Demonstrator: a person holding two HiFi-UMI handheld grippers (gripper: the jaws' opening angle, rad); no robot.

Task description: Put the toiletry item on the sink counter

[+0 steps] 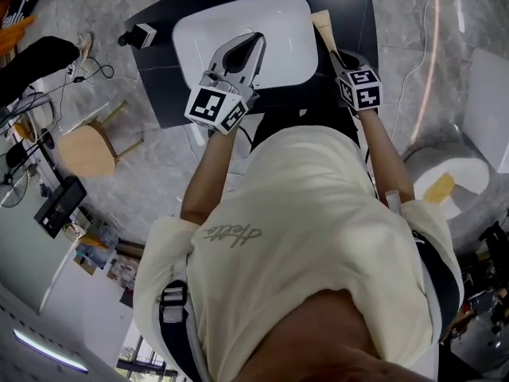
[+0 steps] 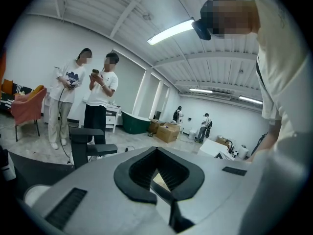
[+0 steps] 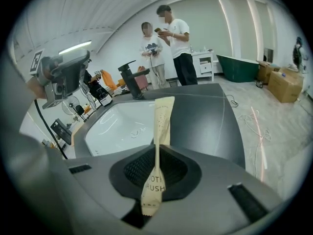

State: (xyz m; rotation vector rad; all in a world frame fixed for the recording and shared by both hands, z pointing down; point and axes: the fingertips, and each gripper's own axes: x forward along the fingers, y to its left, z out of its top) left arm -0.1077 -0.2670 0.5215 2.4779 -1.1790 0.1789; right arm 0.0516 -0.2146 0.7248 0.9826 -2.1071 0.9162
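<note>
Right gripper (image 3: 157, 148) clamped on the toothbrush packet (image 3: 163, 119), held over the sink counter (image 3: 208, 114).

The paper packet stands upright with its lower end pinched between the jaws and its upper end free, touching nothing that I can see. In the head view the right gripper (image 1: 332, 52) holds the packet (image 1: 322, 22) at the 3 o'clock edge of the white basin (image 1: 274, 6), and the left gripper (image 1: 256, 44) hovers over the basin at its 9 o'clock, jaws together and empty. The faucet (image 3: 132, 77) stands at 11 o'clock from the packet in the right gripper view. As I judge it, pickup and carry are done. What is left is to lower the packet onto bare counter at its 2 o'clock, clear of the basin, and release it.
</note>
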